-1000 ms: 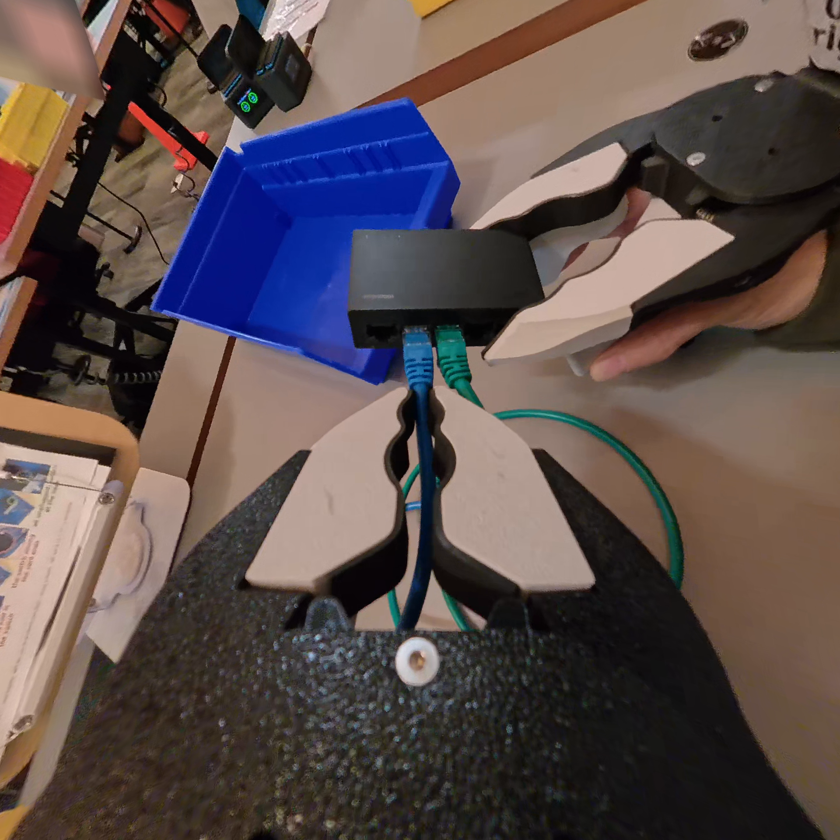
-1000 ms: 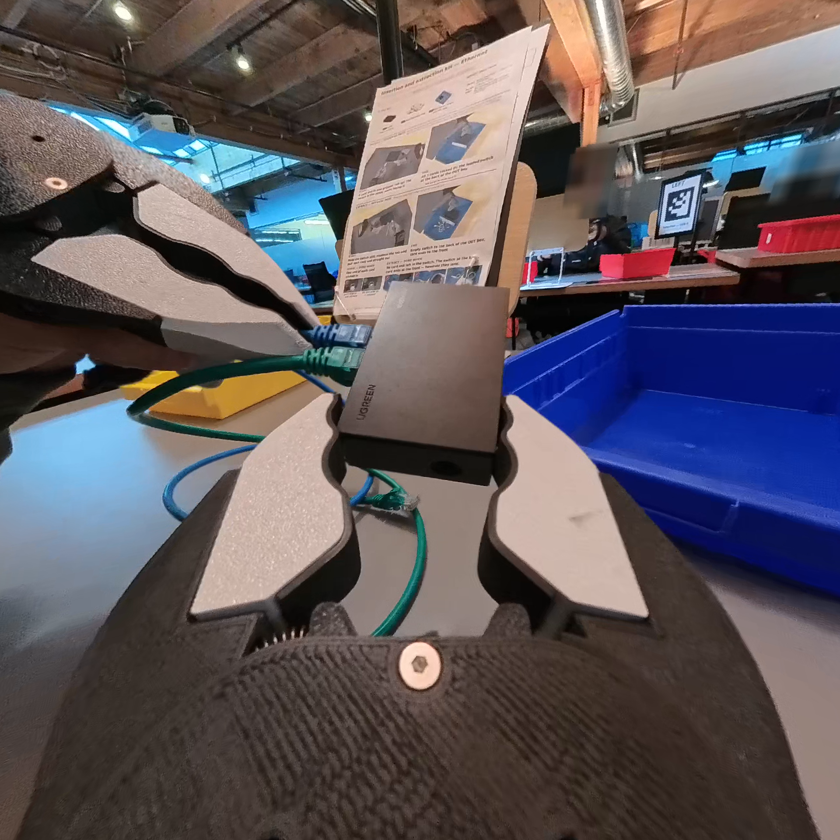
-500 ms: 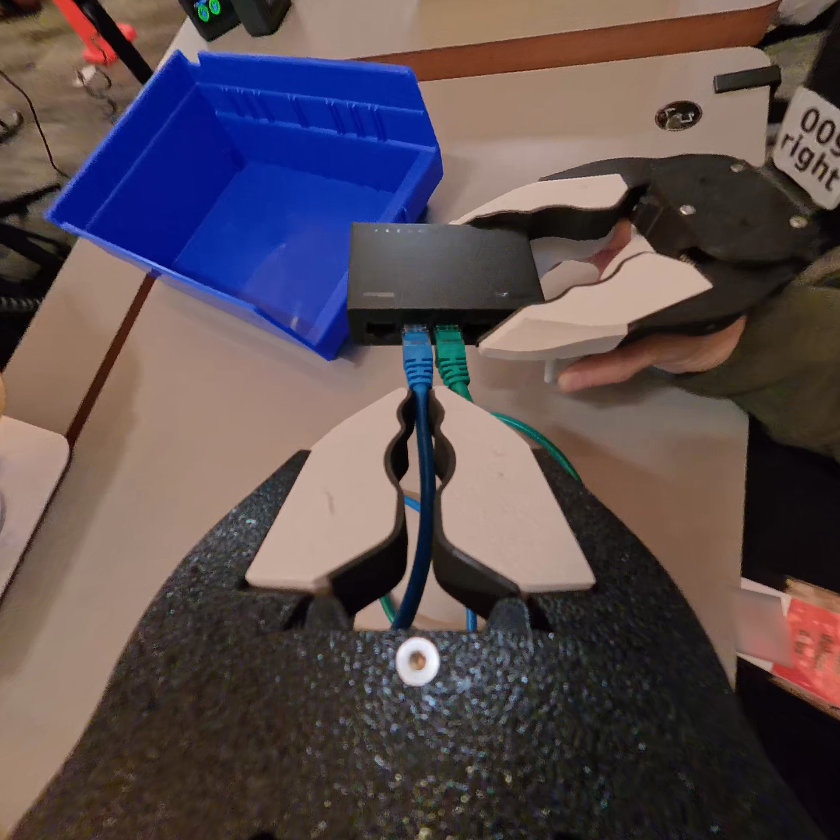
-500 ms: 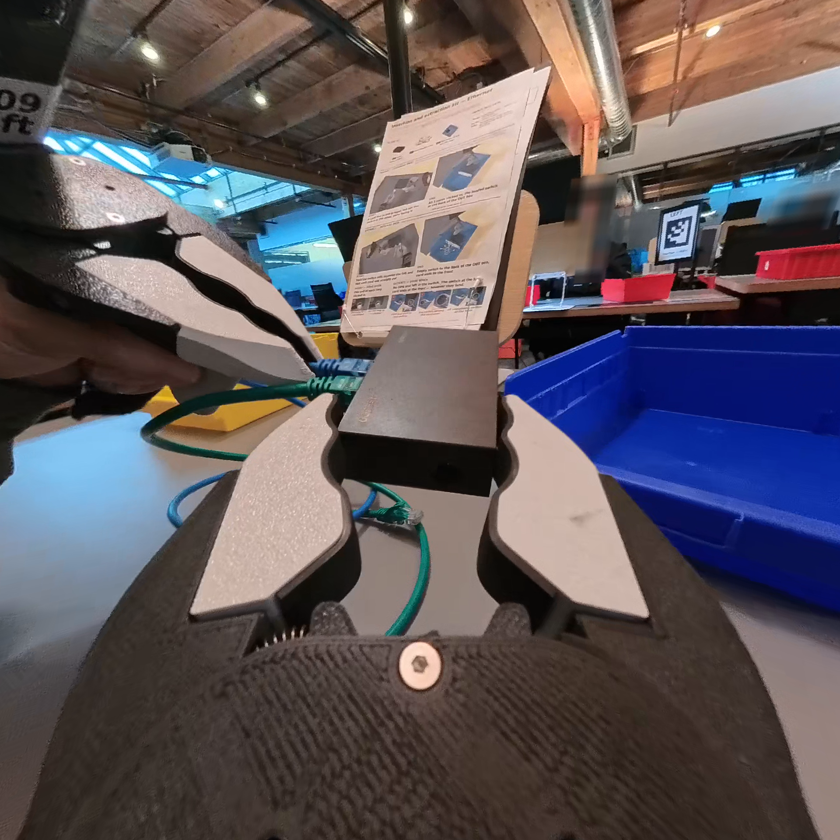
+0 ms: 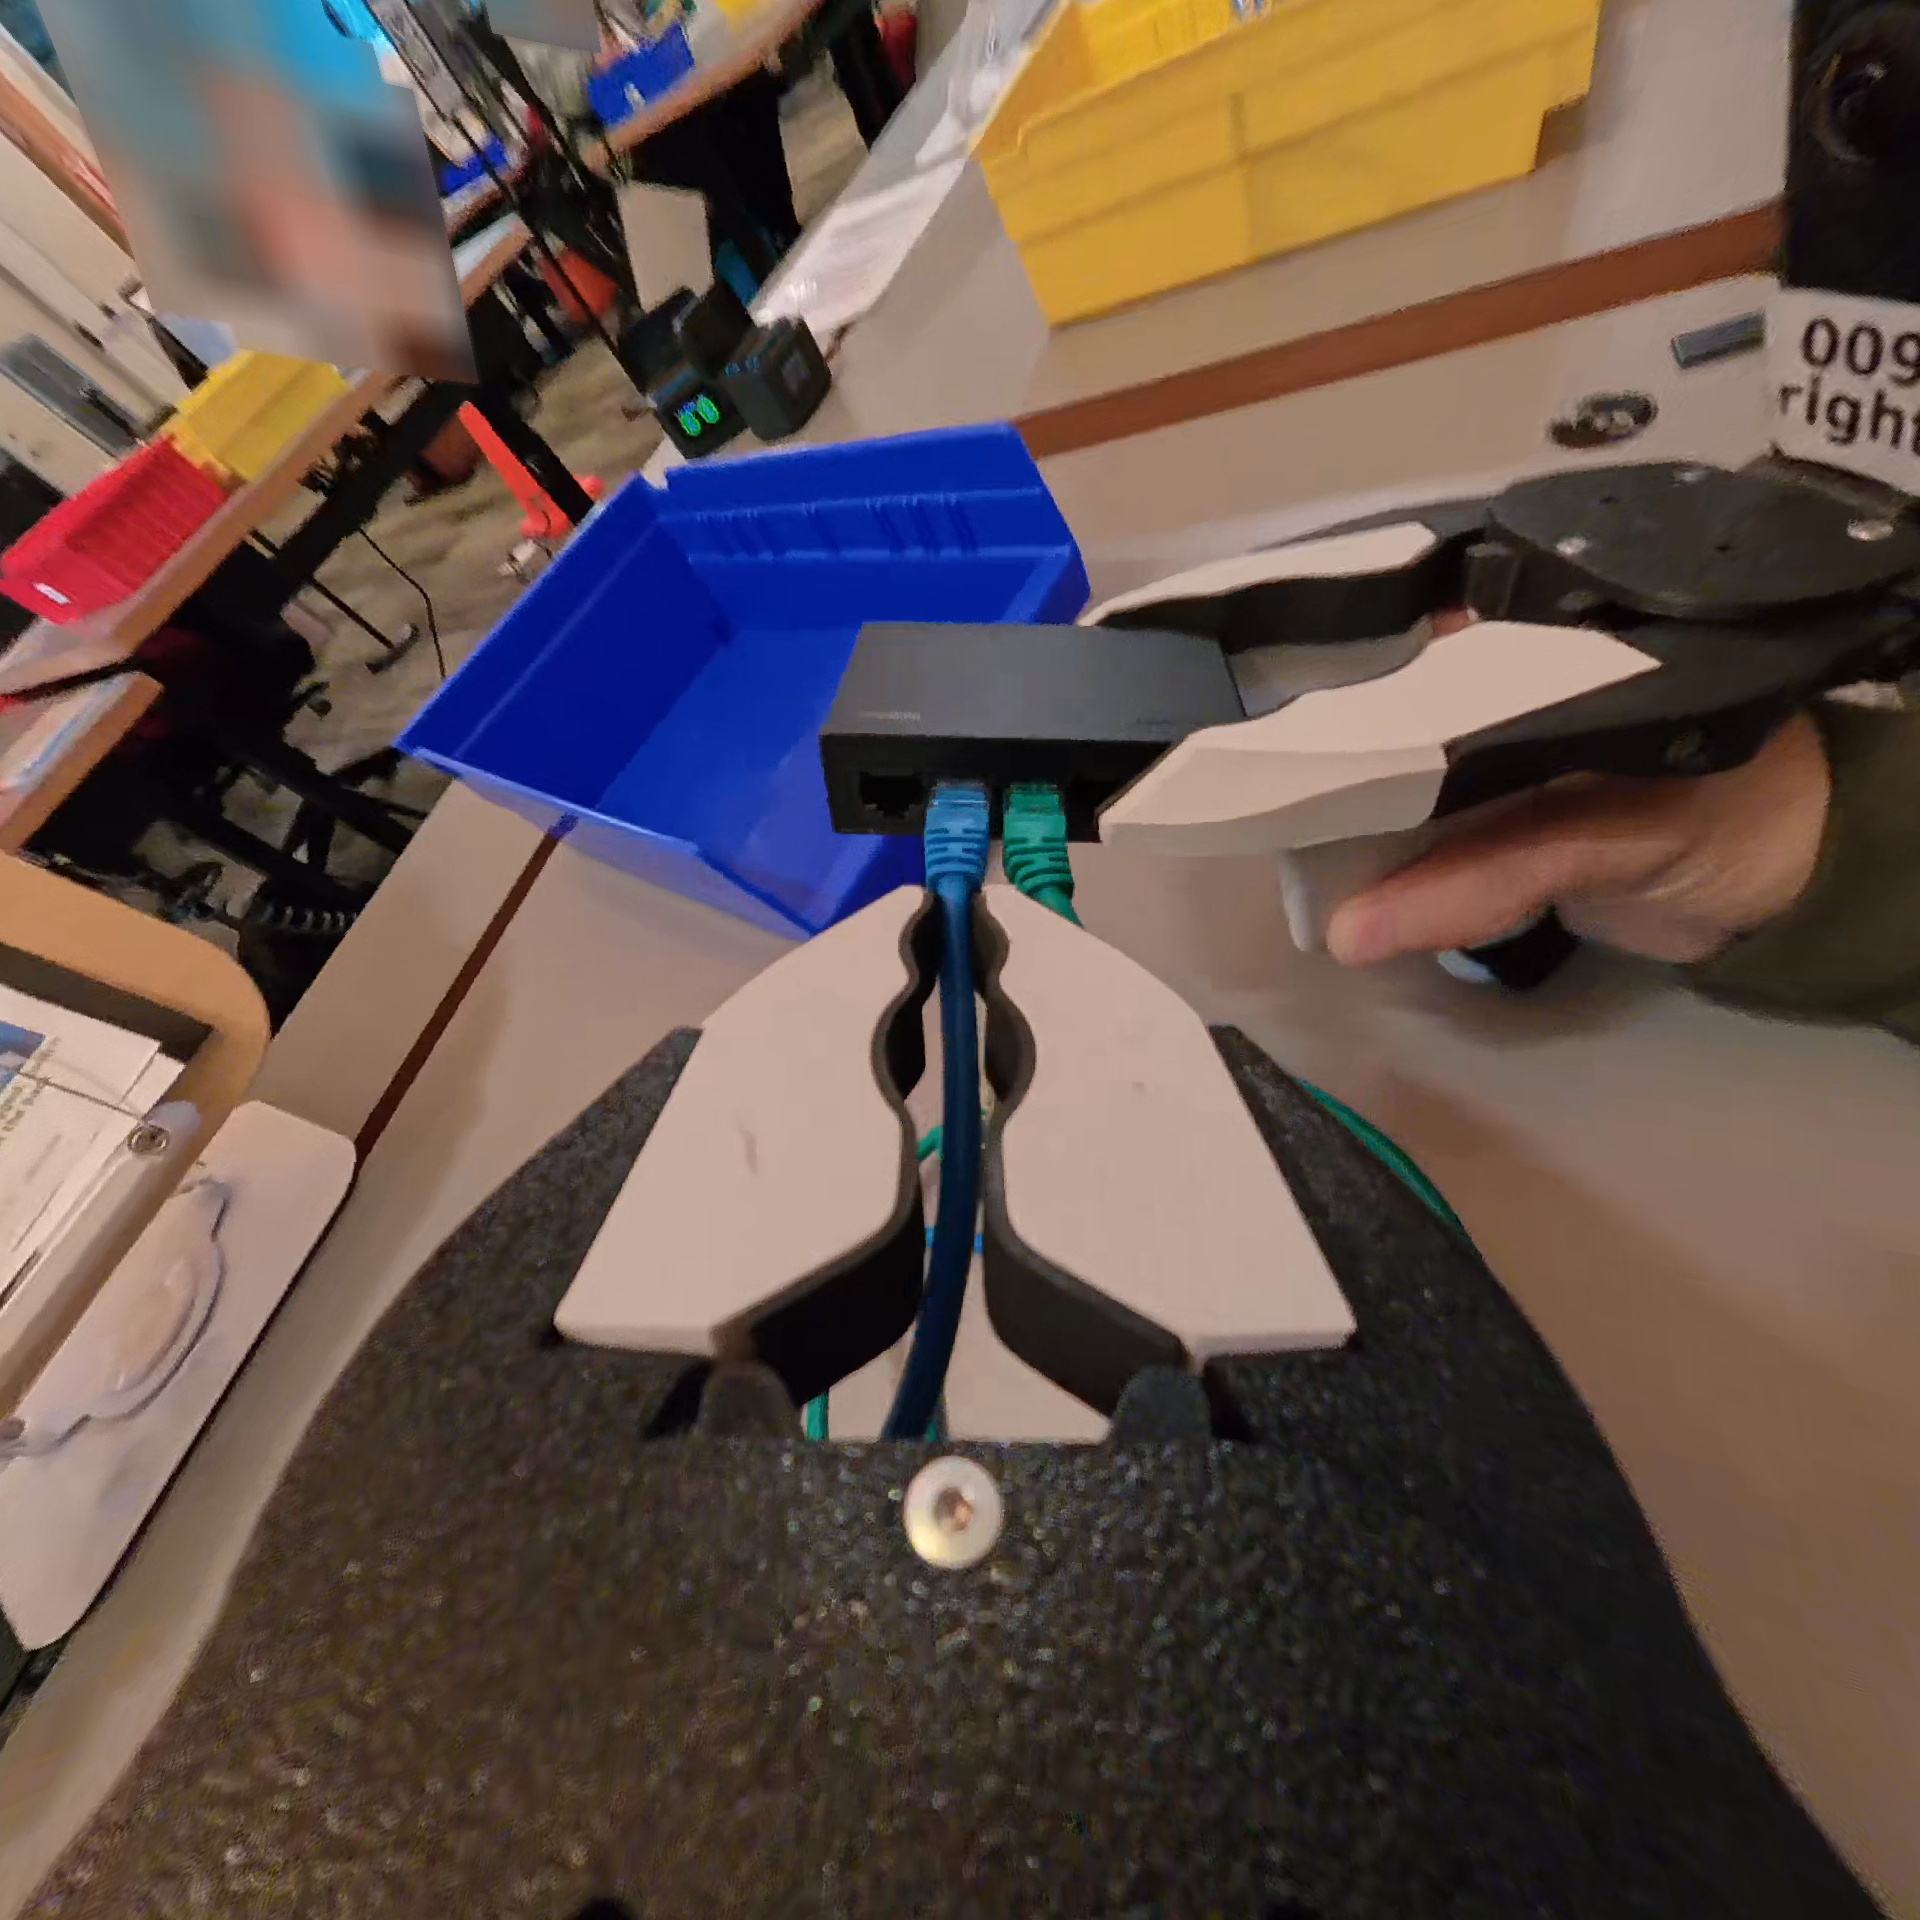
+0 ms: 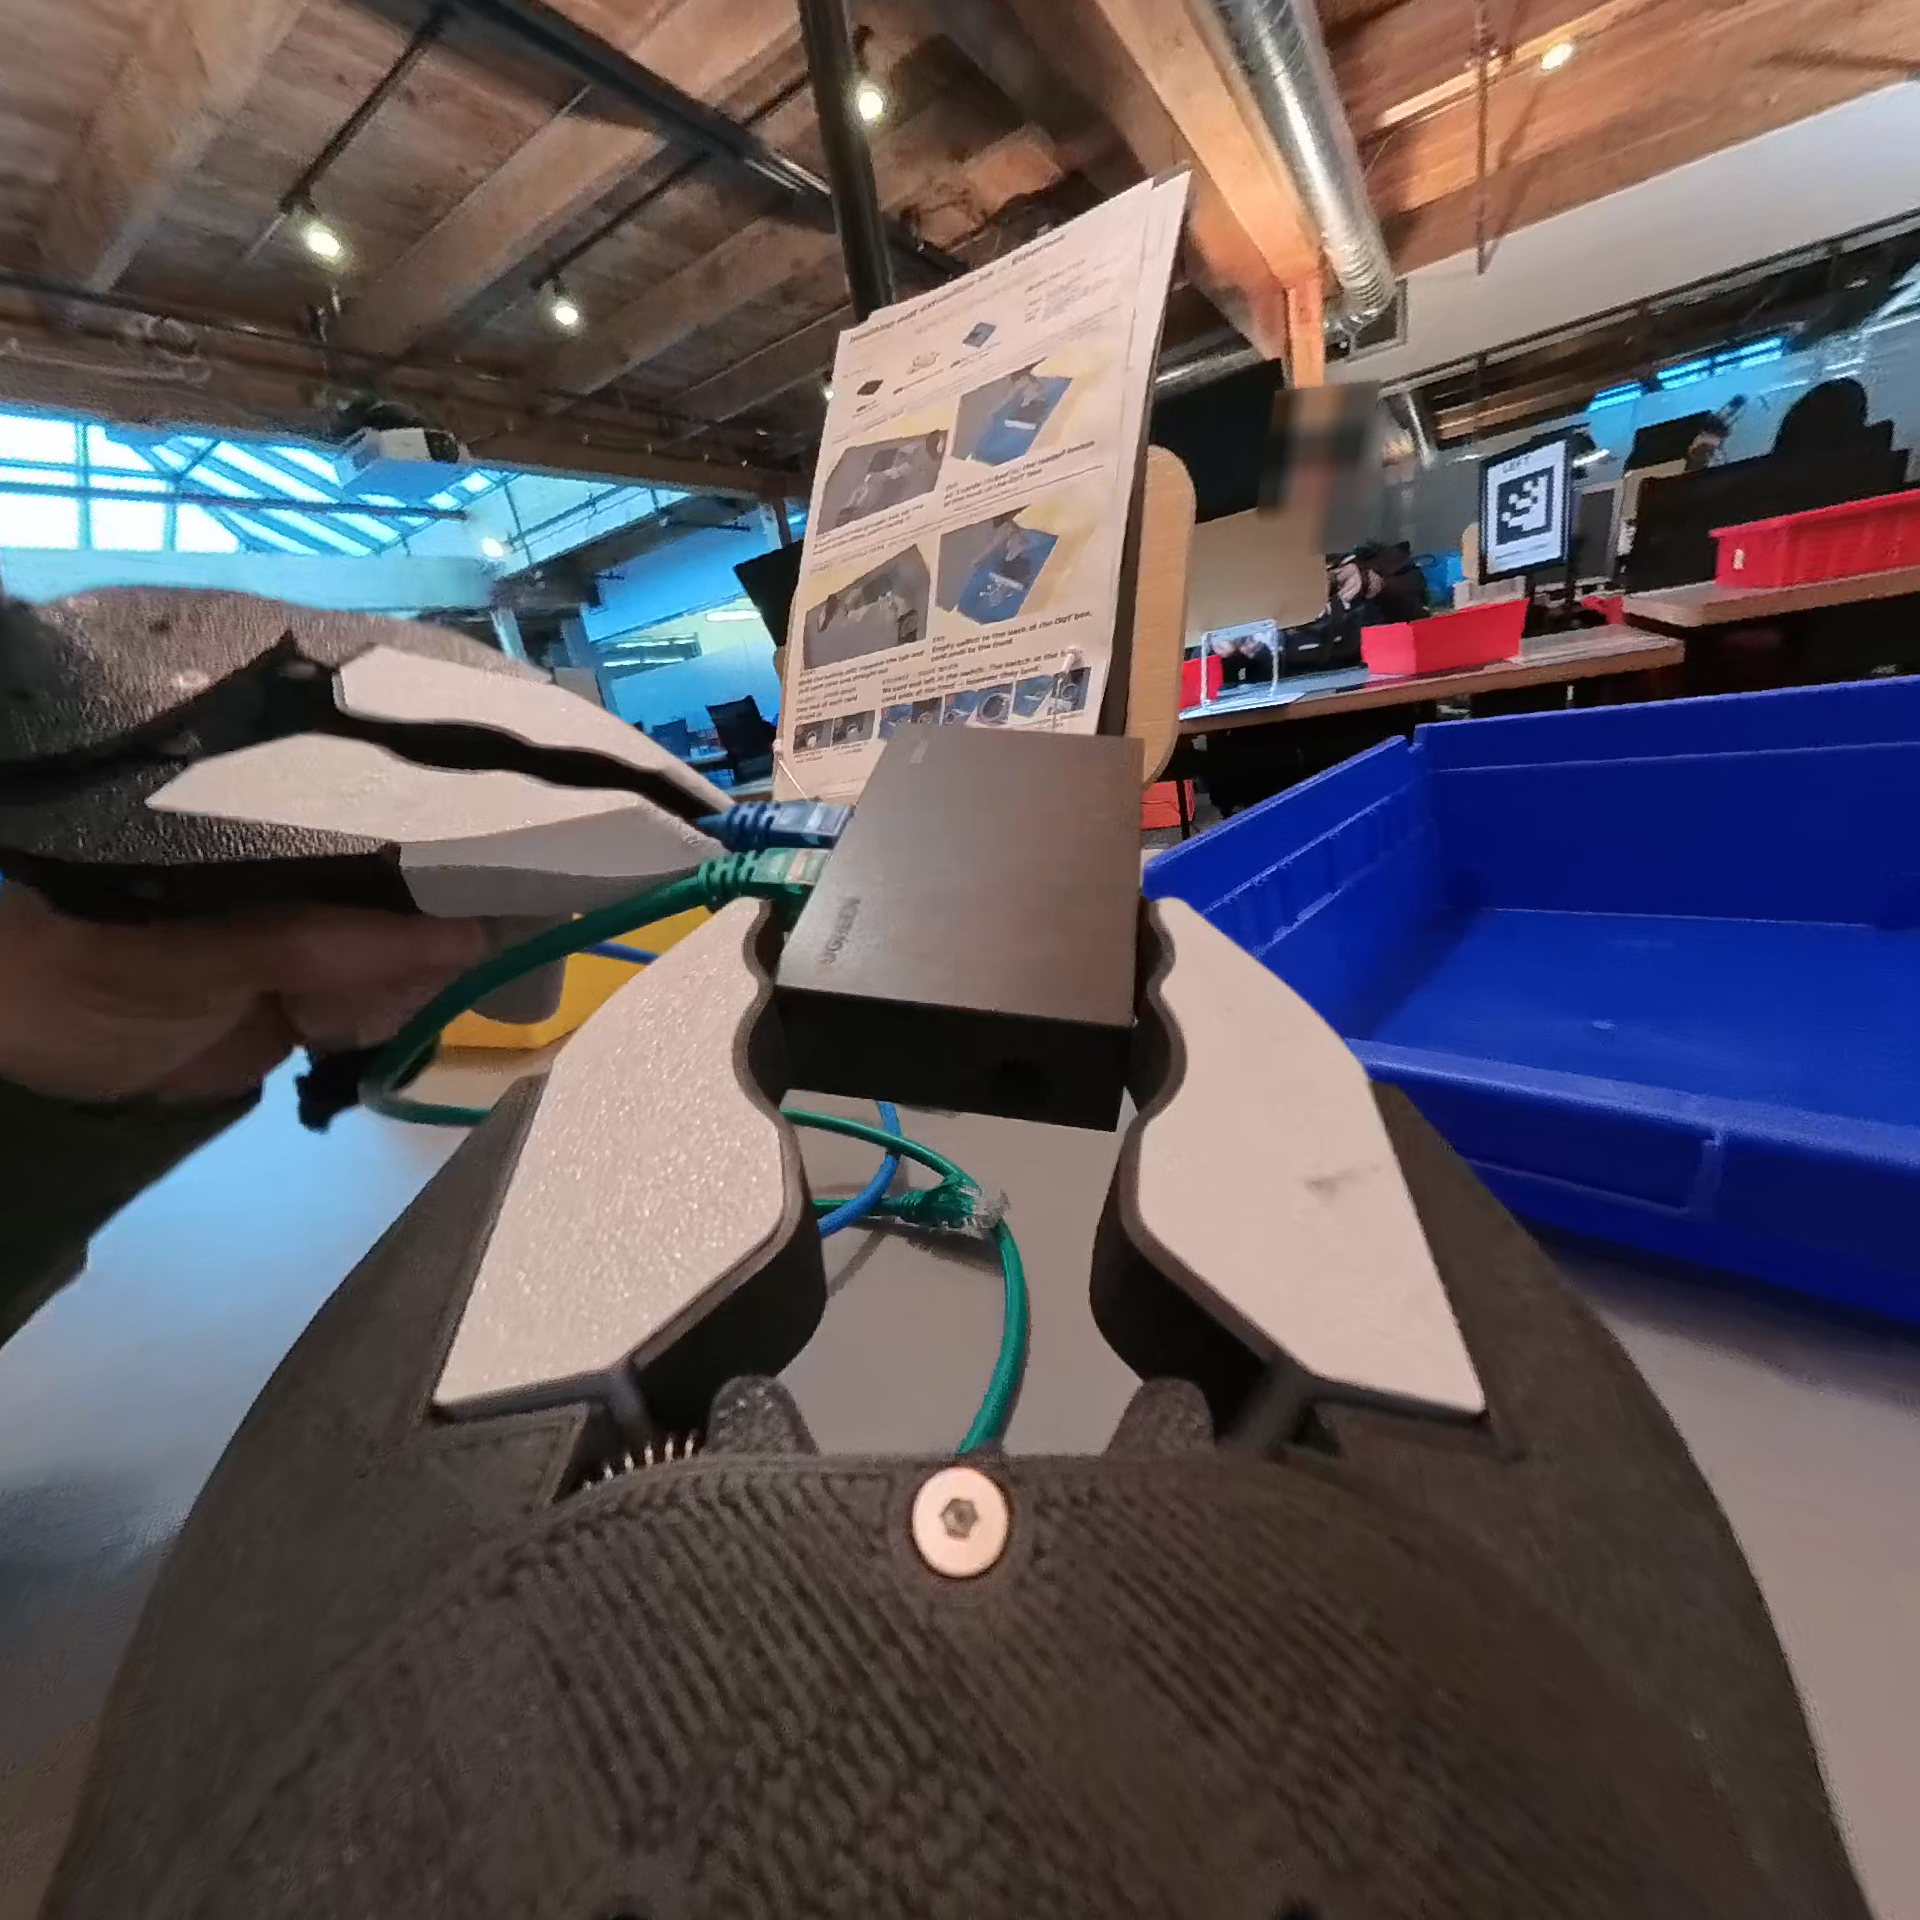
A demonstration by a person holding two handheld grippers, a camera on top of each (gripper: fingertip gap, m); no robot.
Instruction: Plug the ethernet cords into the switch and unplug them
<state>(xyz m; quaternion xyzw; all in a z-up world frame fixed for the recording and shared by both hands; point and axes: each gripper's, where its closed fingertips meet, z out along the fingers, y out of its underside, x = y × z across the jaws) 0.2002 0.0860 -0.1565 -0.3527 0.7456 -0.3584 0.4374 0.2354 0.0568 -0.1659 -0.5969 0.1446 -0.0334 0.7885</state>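
Note:
A black switch [image 5: 1029, 691] is held above the table by my right gripper [image 6: 951, 925], which is shut on its end. The switch also shows in the right wrist view [image 6: 987, 883]. A blue cord [image 5: 961, 1039] and a green cord [image 5: 1034, 842] sit plugged side by side in its front ports. My left gripper [image 5: 954, 914] is shut on the blue cord just behind its plug. In the right wrist view the blue plug [image 6: 779, 823] and green plug [image 6: 764, 871] enter the switch's left side. The green cord's free end [image 6: 951, 1205] lies on the table.
An empty blue bin [image 5: 748, 665] stands just behind the switch and shows at the right in the right wrist view [image 6: 1621, 966]. A yellow bin [image 5: 1278, 125] stands farther back. A board with an instruction sheet [image 6: 977, 499] stands behind the switch. Cord loops lie on the table under both grippers.
Both grippers keep their holds. The left wrist view has tilted up and swung, so the bin sits more to the left and the far tables show. The switch and plugs stay joined.

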